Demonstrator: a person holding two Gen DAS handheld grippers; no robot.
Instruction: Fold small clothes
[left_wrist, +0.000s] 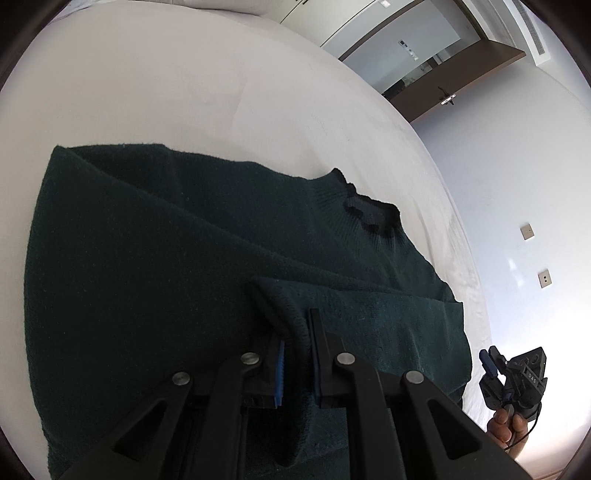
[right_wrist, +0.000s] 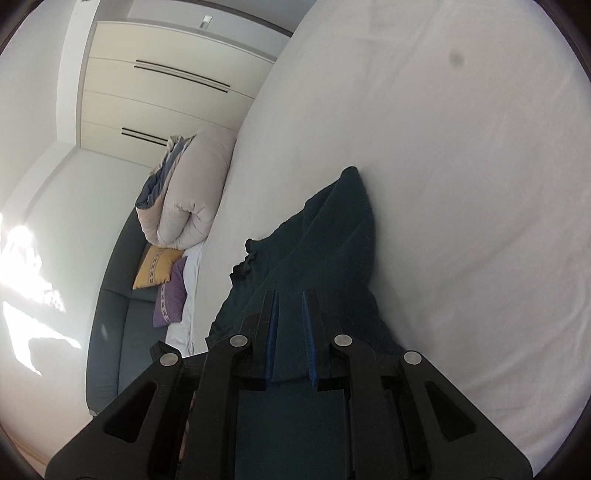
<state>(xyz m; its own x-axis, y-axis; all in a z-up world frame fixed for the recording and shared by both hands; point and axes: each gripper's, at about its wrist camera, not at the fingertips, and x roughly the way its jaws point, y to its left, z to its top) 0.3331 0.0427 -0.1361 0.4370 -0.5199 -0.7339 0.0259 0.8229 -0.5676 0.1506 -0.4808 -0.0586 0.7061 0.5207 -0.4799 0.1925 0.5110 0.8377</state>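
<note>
A dark green knitted sweater (left_wrist: 184, 240) lies on the white bed (left_wrist: 166, 92), its ribbed collar (left_wrist: 373, 214) toward the far right. My left gripper (left_wrist: 297, 328) is shut on a ribbed edge of the sweater, folded over the body. My right gripper (right_wrist: 290, 306) hangs over the sweater (right_wrist: 325, 236); its jaws stand a little apart with nothing pinched between them. In the left wrist view it (left_wrist: 495, 369) sits off the sweater's right edge, held by a hand.
The bed's edge (left_wrist: 461, 240) runs along the right by a white wall. A wooden door (left_wrist: 450, 96) stands beyond. In the right wrist view a dark sofa (right_wrist: 122, 325) with yellow and purple cushions and a folded duvet (right_wrist: 184, 195) stands beside the bed.
</note>
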